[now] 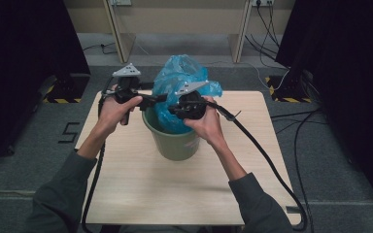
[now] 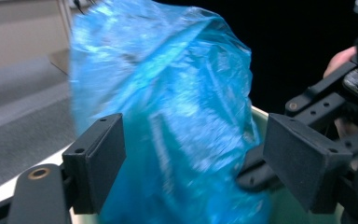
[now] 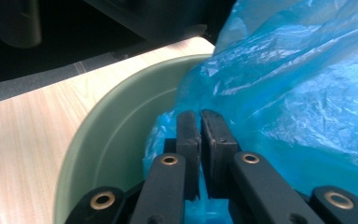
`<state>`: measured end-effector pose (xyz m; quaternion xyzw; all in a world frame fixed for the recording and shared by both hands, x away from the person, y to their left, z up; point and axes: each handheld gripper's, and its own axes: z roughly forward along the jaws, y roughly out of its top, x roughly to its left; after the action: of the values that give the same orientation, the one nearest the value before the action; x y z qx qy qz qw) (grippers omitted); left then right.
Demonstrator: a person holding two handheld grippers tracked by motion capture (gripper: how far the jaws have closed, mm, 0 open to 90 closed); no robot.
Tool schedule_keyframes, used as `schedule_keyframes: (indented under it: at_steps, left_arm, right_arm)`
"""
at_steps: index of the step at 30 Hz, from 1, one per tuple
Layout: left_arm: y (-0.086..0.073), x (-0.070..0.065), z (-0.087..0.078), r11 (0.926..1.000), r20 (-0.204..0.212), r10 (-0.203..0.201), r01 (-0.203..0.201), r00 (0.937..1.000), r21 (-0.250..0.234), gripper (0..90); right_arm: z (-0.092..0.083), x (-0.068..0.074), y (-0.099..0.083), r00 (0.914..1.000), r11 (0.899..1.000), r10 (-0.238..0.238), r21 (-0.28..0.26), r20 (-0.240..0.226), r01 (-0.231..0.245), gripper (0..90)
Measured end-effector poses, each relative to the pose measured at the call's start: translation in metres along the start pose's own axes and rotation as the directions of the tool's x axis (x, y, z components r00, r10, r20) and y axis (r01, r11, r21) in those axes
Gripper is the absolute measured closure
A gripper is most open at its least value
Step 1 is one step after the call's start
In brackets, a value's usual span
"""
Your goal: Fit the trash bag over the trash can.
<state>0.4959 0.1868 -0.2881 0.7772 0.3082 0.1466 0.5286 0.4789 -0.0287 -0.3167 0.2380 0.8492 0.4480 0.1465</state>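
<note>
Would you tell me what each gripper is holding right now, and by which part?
The right gripper is shut on the blue bag's lower edge inside the green bucket. The left gripper is open around the bag, holding nothing.

Even, soft overhead light brightens the table; both sides fall to black. The blue bag smears with motion blur, glinting at 10 o'clock.

High view: overhead from person's side, looks fwd/down on table. Left gripper view: close behind wide-set jaws, blue bag straight ahead. Right gripper view: v. close, bag pinched btwn jaws, green bucket alongside. All share bag.
</note>
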Motion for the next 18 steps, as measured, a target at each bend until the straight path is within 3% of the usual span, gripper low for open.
schedule_keyframes:
  at_steps: [3,4,5,7,9,12,18]
  left_arm:
    - [0.001,-0.005,0.013,0.9998,0.021,0.004,-0.005,0.9998,0.019,29.5]
    - [0.001,-0.006,0.018,0.999,0.006,0.024,-0.025,0.9997,0.038,36.9]
    - [0.0,-0.007,0.022,0.9979,-0.001,0.039,-0.039,0.9992,0.052,50.5]
    - [-0.004,-0.007,0.028,0.9972,0.022,0.049,-0.05,0.9986,0.056,70.1]
    - [-0.007,-0.006,0.028,0.9944,0.017,0.089,-0.089,0.9959,0.056,83.7]
    - [-0.012,-0.001,0.021,0.993,0.008,0.109,-0.109,0.994,0.046,89.1]
    - [-0.029,0.019,-0.008,0.9951,-0.007,0.095,-0.095,0.9955,0.03,89.7]
  right_arm:
    - [-0.001,0.006,-0.001,0.9998,1.0,-0.019,-0.002,0.002,0.019,85.7]
    - [-0.001,0.007,-0.002,0.9997,1.0,-0.025,-0.001,-0.001,0.025,85.4]
    - [0.0,0.009,-0.003,0.9996,1.0,-0.028,-0.002,-0.005,0.028,85.1]
    - [-0.001,0.012,-0.003,0.9994,0.999,-0.034,-0.006,-0.008,0.034,83.3]
    - [-0.003,0.014,-0.003,0.9994,0.999,-0.033,-0.01,-0.002,0.033,77.1]
    - [-0.012,0.012,-0.002,0.9999,1.0,-0.007,-0.025,0.011,0.008,61.4]
    - [-0.054,-0.001,0.005,0.9949,0.991,0.047,-0.127,0.089,-0.036,48.6]
